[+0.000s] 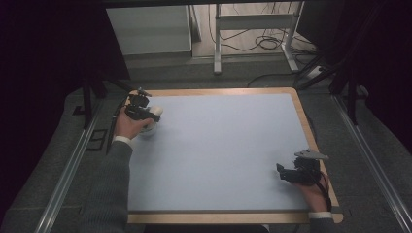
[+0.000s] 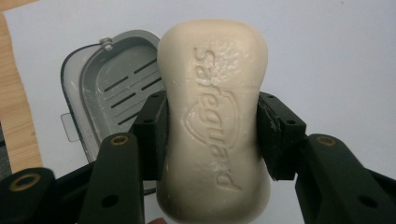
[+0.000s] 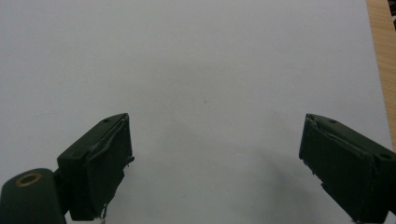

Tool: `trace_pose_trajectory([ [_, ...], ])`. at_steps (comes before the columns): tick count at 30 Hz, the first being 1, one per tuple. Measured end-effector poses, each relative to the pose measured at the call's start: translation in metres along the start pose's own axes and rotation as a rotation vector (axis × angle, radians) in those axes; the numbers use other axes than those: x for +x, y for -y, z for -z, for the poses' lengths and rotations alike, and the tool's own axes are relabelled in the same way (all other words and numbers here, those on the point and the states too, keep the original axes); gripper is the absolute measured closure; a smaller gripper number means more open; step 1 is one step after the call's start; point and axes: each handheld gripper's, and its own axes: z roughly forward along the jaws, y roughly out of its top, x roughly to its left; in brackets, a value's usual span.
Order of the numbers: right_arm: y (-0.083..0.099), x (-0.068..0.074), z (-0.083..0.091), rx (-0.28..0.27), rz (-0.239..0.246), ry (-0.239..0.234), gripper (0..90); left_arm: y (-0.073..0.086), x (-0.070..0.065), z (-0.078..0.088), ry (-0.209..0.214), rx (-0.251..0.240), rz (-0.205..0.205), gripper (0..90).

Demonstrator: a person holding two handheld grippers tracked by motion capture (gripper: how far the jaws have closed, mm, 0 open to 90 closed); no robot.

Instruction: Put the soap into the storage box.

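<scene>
A cream soap bar (image 2: 215, 121) with an embossed brand mark is clamped by its long sides in my left gripper (image 2: 212, 133), which is shut on it. It hangs over the table's far left, where the high view shows the soap bar (image 1: 157, 111) and left gripper (image 1: 147, 115). Just below and to the left lies an open grey soap dish (image 2: 107, 84) with drain slots; this soap dish (image 1: 148, 130) is partly hidden by the hand. My right gripper (image 3: 215, 163) is open above the bare mat; the high view places the right gripper (image 1: 287, 174) near the front right.
A pale blue mat (image 1: 218, 145) covers a wooden board whose rim (image 1: 306, 126) shows around it. Metal rails (image 1: 73, 160) run along both sides of the table. A white desk frame and loose cables (image 1: 262, 41) stand on the floor beyond.
</scene>
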Motion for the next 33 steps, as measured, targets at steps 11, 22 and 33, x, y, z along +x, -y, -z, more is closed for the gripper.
trace_pose_trajectory([
  [11,0.001,-0.001,0.0,0.003,0.0,0.003,9.3,-0.003,0.015,-0.016,-0.024,0.023,0.066,49.5],
  [22,0.001,-0.002,-0.001,0.005,0.003,0.009,9.3,-0.004,0.025,-0.031,-0.061,0.044,0.123,49.5],
  [33,0.002,-0.002,-0.001,0.009,0.002,0.014,9.3,-0.002,0.02,-0.031,-0.023,-0.024,0.147,40.1],
])
